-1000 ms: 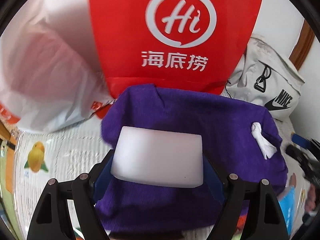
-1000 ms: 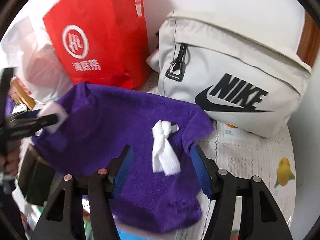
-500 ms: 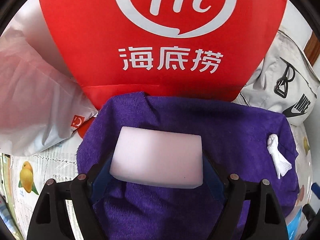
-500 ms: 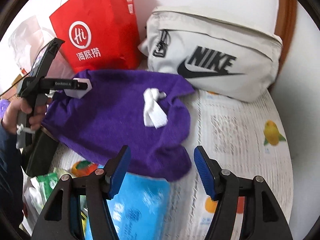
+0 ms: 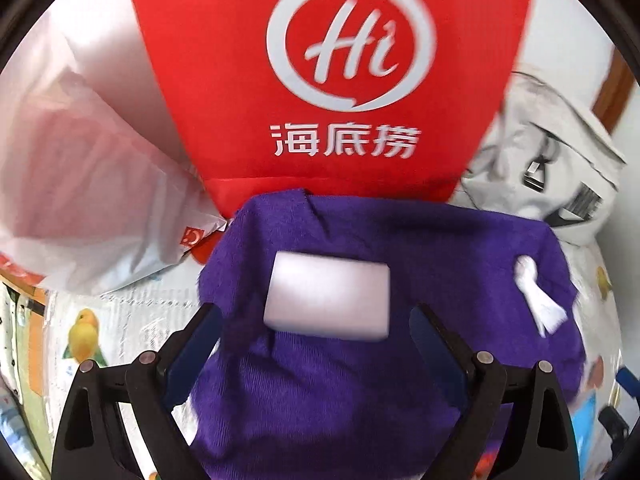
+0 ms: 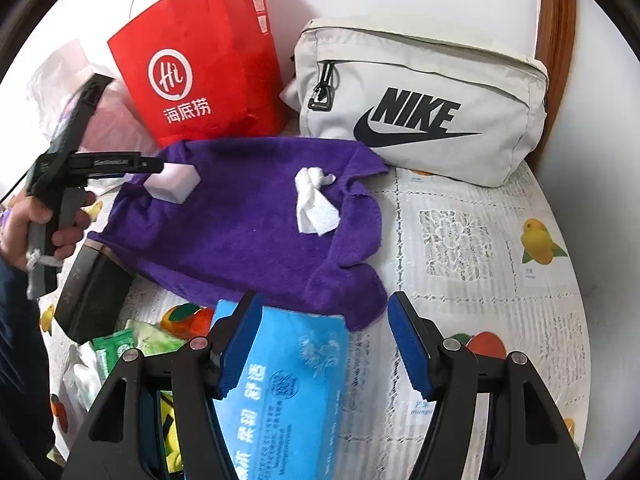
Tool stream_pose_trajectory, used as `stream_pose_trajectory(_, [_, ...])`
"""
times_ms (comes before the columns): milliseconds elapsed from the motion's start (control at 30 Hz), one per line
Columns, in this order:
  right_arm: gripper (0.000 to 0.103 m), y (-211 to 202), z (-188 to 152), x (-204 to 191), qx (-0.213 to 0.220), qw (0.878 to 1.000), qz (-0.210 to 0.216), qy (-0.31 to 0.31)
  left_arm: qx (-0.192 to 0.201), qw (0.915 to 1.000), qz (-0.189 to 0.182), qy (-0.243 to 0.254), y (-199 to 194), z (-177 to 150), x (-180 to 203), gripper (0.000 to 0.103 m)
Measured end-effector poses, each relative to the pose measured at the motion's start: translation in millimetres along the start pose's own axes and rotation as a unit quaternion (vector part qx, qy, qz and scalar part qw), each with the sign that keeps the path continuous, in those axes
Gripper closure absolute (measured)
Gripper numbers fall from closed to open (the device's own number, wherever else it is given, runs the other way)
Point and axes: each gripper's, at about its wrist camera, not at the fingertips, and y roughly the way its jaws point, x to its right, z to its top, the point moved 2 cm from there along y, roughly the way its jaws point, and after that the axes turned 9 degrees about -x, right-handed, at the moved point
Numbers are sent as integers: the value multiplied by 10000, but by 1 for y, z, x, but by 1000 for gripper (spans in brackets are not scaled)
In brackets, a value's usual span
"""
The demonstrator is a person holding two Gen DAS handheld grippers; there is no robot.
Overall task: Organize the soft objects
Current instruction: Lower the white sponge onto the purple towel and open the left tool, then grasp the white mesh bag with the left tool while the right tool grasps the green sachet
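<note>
Because the white sponge [image 5: 327,296] lies on the purple towel [image 5: 400,320], I keep my left gripper [image 5: 316,320] spread wide, its fingers not touching the sponge. My right gripper [image 6: 326,328] is spread too — holding nothing, above the blue tissue pack [image 6: 288,380]. A crumpled tissue [image 6: 316,204] rests on the towel — maybe next.

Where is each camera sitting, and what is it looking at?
Left wrist camera: sits on the left tongs, looks along them at the white sponge on the purple towel, red bag behind; only the tongs' own fingers show.
Right wrist camera: sits on the right tongs, looks down over the table at the blue tissue pack and Nike bag; the person's left hand shows.
Both see sponge, towel, red bag and crumpled tissue.
</note>
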Motion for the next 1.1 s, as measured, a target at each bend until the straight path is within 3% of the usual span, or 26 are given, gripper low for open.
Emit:
stream_pose_trajectory(200, [38,-22,-20,-18,143,9998,99,-92,54,9999,141,-68,-37,-36,-4,8])
stream_pose_trajectory(500, [38,-55,-61,-45,321,9988,313,-180,205,9996,-176,-97,-90,-132,-21,8])
stream_pose_trajectory(600, [38,-63,-75,-53,349,9985,362,-199,284,9981,-548,-3,-96,-166,-18,8])
stream_pose_trajectory(767, [38,-71,-98,-66,364,9981,413,-260,226,9961,-852,-99,-99,-225,-25,8])
stream_pose_trajectory(900, [38,-73,-118,-75,334,9979,457,-317,17,9981,-603,-100,-88,-262,-32,9])
stream_pose_trajectory(1100, [38,-68,-140,-86,221,9981,410,-412,-28,9965,-833,26,-75,-294,-30,9])
